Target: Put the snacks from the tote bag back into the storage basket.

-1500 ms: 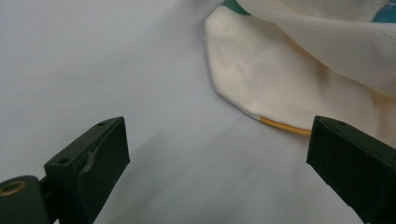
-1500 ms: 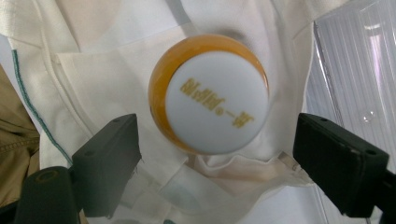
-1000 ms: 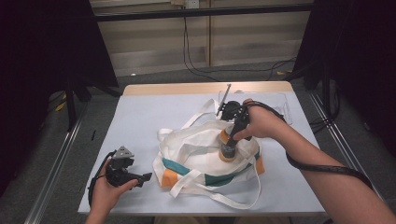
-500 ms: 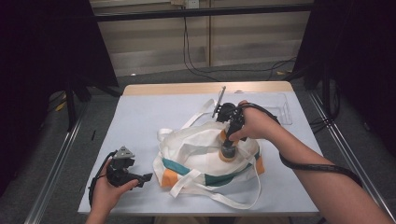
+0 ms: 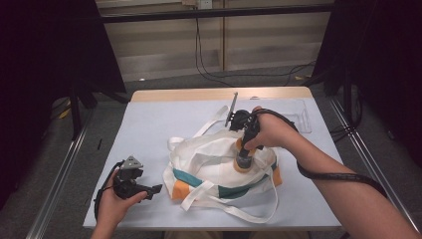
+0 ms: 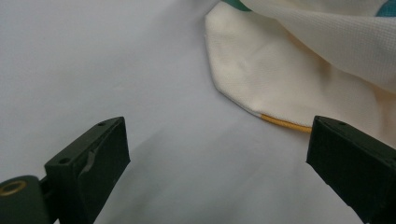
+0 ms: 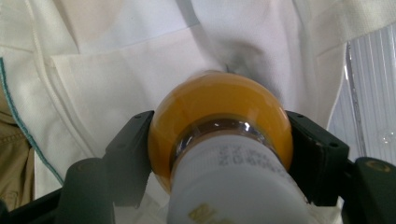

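A white cloth bag [image 5: 211,167] with teal and orange panels lies crumpled on the table's middle. An orange bottle [image 5: 244,160] with a white cap stands on top of it. My right gripper [image 5: 244,152] points down over the bottle. In the right gripper view its jaws have just been closing and now press on both sides of the orange bottle [image 7: 219,121], with the bag [image 7: 116,56] behind. My left gripper [image 5: 149,190] rests near the front left of the table, open with nothing between its jaws [image 6: 215,158]. A corner of the bag [image 6: 289,70] lies just beyond it.
The bag's long straps [image 5: 239,211] trail toward the table's front edge. A clear plastic tray [image 5: 300,115] sits at the back right, also seen as a ribbed clear tray [image 7: 373,79] past the bag. The pale blue table [image 5: 149,129] has bare room on its left half.
My right hand has shifted slightly over the bag with the gripper kept on the orange bottle. The left hand and its gripper have stayed in place.
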A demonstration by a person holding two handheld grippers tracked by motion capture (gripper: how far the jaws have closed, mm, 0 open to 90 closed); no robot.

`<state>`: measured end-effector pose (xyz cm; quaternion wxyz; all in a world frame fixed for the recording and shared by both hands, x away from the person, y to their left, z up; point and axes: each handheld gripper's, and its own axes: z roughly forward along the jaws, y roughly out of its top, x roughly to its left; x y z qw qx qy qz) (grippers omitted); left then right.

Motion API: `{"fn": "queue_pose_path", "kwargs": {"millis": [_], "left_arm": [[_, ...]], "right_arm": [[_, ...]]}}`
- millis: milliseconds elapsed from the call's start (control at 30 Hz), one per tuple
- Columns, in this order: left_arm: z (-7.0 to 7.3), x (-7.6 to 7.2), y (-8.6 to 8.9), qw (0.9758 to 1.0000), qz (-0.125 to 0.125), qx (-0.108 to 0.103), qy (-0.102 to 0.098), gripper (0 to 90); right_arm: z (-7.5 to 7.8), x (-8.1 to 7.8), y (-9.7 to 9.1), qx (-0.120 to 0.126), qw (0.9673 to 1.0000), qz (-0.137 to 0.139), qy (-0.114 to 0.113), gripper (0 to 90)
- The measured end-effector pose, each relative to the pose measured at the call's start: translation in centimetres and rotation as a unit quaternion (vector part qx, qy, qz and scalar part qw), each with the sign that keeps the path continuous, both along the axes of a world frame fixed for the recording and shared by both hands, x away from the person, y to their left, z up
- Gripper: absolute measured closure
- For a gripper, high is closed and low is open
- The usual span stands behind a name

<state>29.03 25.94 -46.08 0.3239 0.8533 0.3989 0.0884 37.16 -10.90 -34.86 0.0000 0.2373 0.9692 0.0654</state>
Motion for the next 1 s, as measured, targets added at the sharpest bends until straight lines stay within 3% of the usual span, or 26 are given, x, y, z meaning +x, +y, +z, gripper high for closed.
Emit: {"fn": "queue_pose_path", "kwargs": {"millis": [67, 467, 1000], "left_arm": [[0.1, 0.1, 0.1, 0.9999, -0.007, 0.0, 0.01, 5.5], [0.0, 0.0, -0.1, 1.0, -0.003, 0.0, 0.0, 5.5], [0.0, 0.0, 0.0, 0.9999, -0.008, -0.002, 0.006, 5.4]], "right_arm": [[0.2, 0.0, -0.2, 0.002, 1.0, -0.004, 0.004, 30.4], [2.4, 0.3, -1.1, 0.021, 0.9996, -0.013, 0.016, 30.5], [5.6, 0.7, -1.4, 0.006, 0.9997, -0.02, 0.014, 30.5]]}}
